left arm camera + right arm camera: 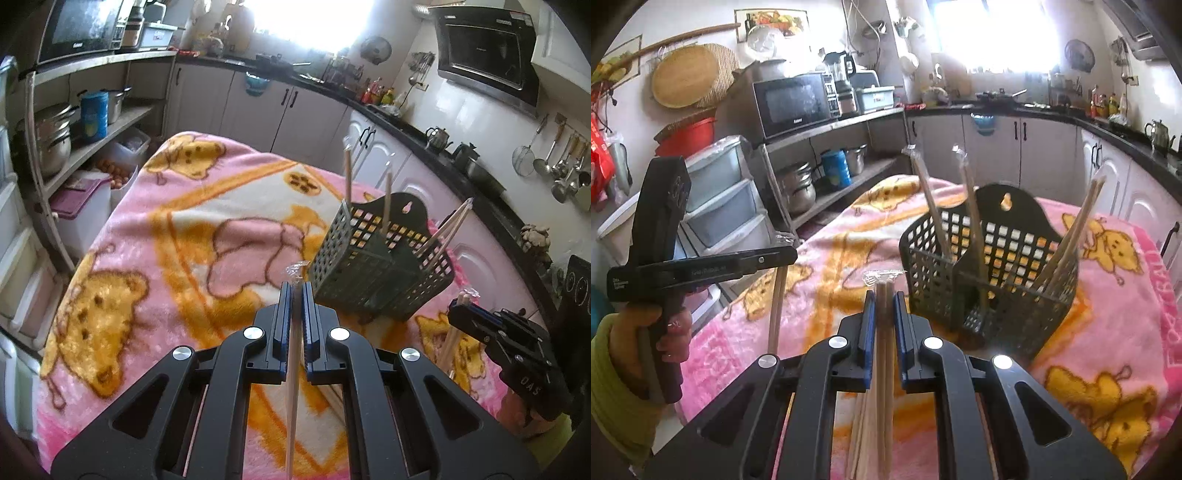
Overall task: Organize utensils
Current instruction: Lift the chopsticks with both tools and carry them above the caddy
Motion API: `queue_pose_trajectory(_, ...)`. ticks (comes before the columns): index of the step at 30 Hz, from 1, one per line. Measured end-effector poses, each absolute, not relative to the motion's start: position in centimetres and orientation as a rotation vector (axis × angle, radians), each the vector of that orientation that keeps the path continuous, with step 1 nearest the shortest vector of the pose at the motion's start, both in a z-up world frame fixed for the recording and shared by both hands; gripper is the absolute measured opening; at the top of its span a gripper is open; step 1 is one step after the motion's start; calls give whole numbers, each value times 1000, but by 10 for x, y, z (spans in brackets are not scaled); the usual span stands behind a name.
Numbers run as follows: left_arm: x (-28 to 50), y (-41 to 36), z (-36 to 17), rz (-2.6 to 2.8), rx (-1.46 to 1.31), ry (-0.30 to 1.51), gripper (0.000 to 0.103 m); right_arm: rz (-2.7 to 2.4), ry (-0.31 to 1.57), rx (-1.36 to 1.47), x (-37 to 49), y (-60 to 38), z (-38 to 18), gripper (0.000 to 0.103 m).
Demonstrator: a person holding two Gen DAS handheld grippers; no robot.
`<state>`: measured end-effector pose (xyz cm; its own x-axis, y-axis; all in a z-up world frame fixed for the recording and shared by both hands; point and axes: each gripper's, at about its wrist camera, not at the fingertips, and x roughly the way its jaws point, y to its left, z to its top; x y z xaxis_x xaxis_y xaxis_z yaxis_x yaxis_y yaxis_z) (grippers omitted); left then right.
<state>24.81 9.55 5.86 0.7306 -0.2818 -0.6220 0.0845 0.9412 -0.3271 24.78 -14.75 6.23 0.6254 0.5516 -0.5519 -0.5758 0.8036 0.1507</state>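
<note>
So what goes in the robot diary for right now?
left gripper: shut on chopsticks | right gripper: shut on chopstick pair | basket: holds several

We hold one tool in each hand. Our left tool point(294, 291) has its two fingers pressed nearly together, pointing forward. Our right tool point(884, 299) is squeezed the same way. Our left hand point(670, 332), in a green sleeve, grips its handle off to the right tool's left.
</note>
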Motion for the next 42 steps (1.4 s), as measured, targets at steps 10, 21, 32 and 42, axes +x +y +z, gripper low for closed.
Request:
queue_pose_trajectory(10,261,75,84,-262,-276,679,1,594,555,-23,249,-166,84,6)
queue_pose_trajectory(21,276,48,127,-334,-252,603,1,557,468,14,250,-191,121,6)
queue_pose_trajectory(32,292,31,186,-350,-219,490,1,511,354,51,264,-216,166,6)
queue_pose_trajectory(42,319,25,216,-310,-225,412,1,478,294,90,287,-224,189,6)
